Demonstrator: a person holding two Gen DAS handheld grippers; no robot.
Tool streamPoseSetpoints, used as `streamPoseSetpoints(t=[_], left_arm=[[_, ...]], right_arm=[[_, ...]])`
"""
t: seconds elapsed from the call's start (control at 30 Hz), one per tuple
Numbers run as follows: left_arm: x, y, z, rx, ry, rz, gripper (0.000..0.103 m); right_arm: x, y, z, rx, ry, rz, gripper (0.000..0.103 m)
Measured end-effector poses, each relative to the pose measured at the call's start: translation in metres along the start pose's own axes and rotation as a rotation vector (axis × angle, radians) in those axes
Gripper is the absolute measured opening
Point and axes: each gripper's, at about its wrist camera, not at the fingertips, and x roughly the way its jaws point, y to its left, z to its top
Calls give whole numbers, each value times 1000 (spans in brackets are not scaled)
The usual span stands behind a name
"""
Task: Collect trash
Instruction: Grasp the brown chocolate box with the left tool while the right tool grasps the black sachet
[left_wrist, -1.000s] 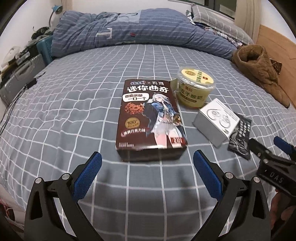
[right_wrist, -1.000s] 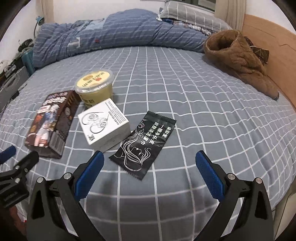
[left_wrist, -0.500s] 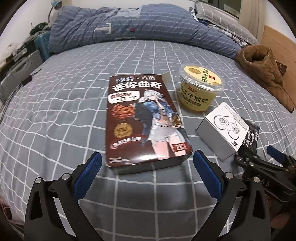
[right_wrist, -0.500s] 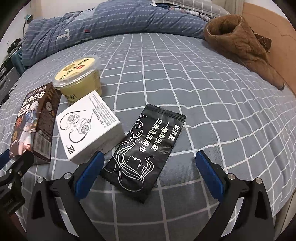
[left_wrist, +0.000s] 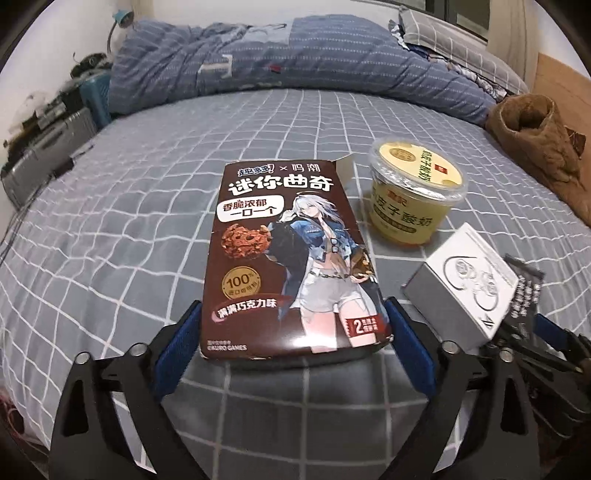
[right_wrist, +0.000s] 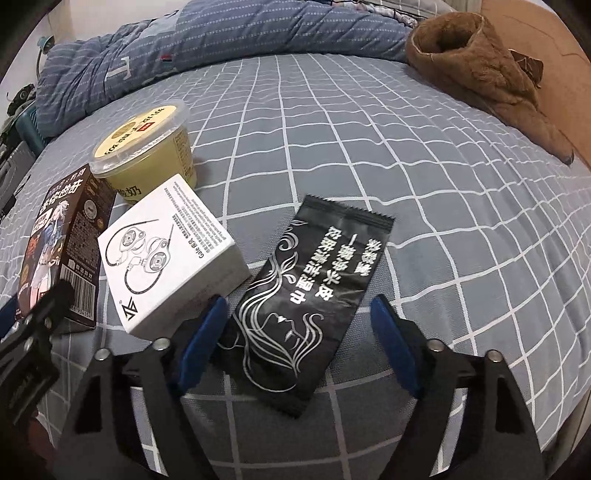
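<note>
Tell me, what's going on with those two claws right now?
Left tool closing around brown cookie box, not yet gripping. Right tool closing over flat black sachet, pads clear. White earphone box crowds its left finger.

Home bedroom, checked grey bedsheet (left_wrist: 184, 192), rumpled blue duvet (left_wrist: 295, 59), pillow (left_wrist: 443, 33)

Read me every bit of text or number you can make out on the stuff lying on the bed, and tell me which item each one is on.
cookie box: "迷你曲奇", "香脆浓郁 一口一个", "100%", "满满巧克力味", "2", "©KURO GAMES"
yogurt cup: "子酸奶"; lid print too blurred
black sachet: "一擦净头皮", "皮肤清洁湿巾"; the third column is unclear
white earphone box: "Gale"; its small print is too small to read
barcode on the cookie box's side: digits unreadable
</note>
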Motion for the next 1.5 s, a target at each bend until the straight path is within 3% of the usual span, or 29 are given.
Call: streamPoseSetpoints(t=[0.27,0.4,0.6,0.73,0.8,0.83,0.87,1.07,1.13,1.23,1.33,1.5], left_arm=[[2,9,0,-20,-7,-36,90],[0,12,-2,-16,-14,-53,89],[-1,14,-4,-2,-19,-53,89],[1,9,-6,7,-35,-30,92],[4,8,-7,-9,-18,-24,92],[6,8,-7,-17,-7,-22,94],[8,8,-8,-29,4,-19,94],[8,9,-8,-30,-11,-27,89],[9,9,-8,-26,-12,-29,88],[8,10,-9,-21,-14,-32,88],[7,9,-9,-20,-15,-33,88],[6,9,-9,-23,-22,-33,87]], right_arm=[[-2,-9,1,18,0,21,56],[-6,-11,3,10,-17,0,30],[-3,-16,3,10,-6,13,18],[-5,-19,2,20,-4,18,18],[-6,-18,3,30,-5,21,28],[-7,-16,3,34,-1,40,45],[-7,-15,2,34,-2,47,52],[-4,0,-1,-1,-13,19,60],[-3,0,-1,3,-10,15,59],[0,1,-2,-13,-13,-8,36],[2,-5,-2,-4,-5,-12,24],[0,-6,0,-2,-5,-17,24]])
